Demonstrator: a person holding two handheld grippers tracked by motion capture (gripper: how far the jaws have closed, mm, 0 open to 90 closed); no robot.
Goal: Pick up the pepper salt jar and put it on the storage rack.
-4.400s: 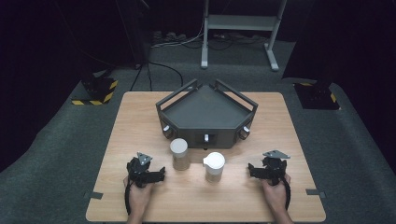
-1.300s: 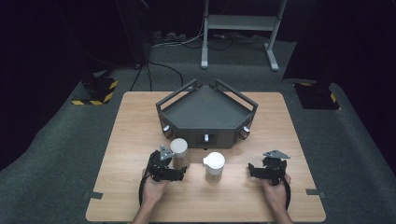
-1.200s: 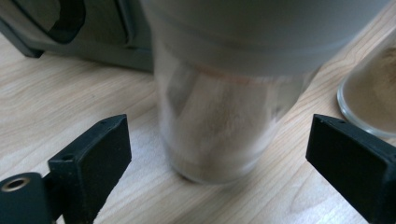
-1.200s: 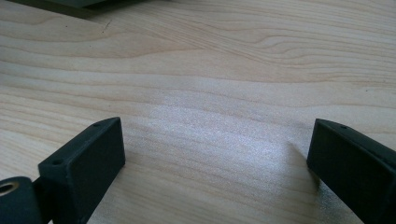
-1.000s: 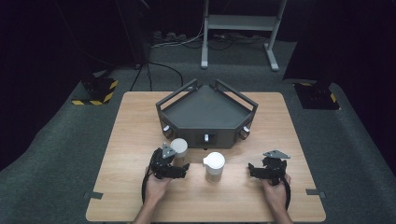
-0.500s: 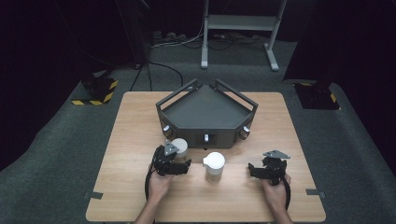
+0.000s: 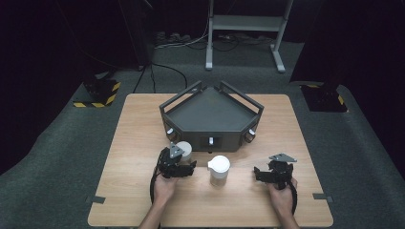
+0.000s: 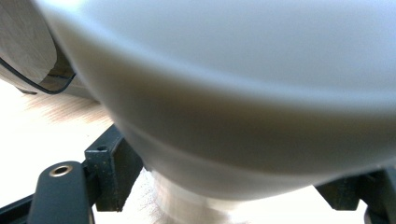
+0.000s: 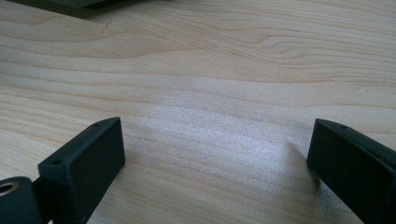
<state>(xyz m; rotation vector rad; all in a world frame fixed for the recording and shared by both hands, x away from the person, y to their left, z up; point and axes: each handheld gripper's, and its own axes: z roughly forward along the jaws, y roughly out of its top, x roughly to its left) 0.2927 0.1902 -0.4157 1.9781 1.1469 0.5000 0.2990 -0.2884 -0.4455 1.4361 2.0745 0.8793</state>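
On the pale wooden table [image 7: 143, 129], the left gripper [image 7: 177, 161] sits at about seven o'clock from the table's middle, its tip against the near side of a small white-capped cylindrical container [image 7: 185, 150] that stands upright just in front of the dark grey wedge-shaped tray [image 7: 210, 114]. In the left gripper view the white cap [image 8: 243, 79] looms very close and blurred, with the container's metallic-looking lower body [image 8: 187, 200] dropping between the two black jaws, one at either side of it. The jaws have just been closing around that body; they stand close beside it, but the blur hides whether the pads actually press on it, so a firm pinch cannot be told. A second white-lidded cylindrical container [image 7: 219, 168] stands upright at about six o'clock from the tray, just beside the first and apart from it, at three o'clock from the left gripper. The right gripper [image 7: 274, 172] rests low over the table at about five o'clock from the middle, well apart from both containers. In the right gripper view its jaws are spread wide, with bare wood grain between them and the tray's dark edge at the top left corner.
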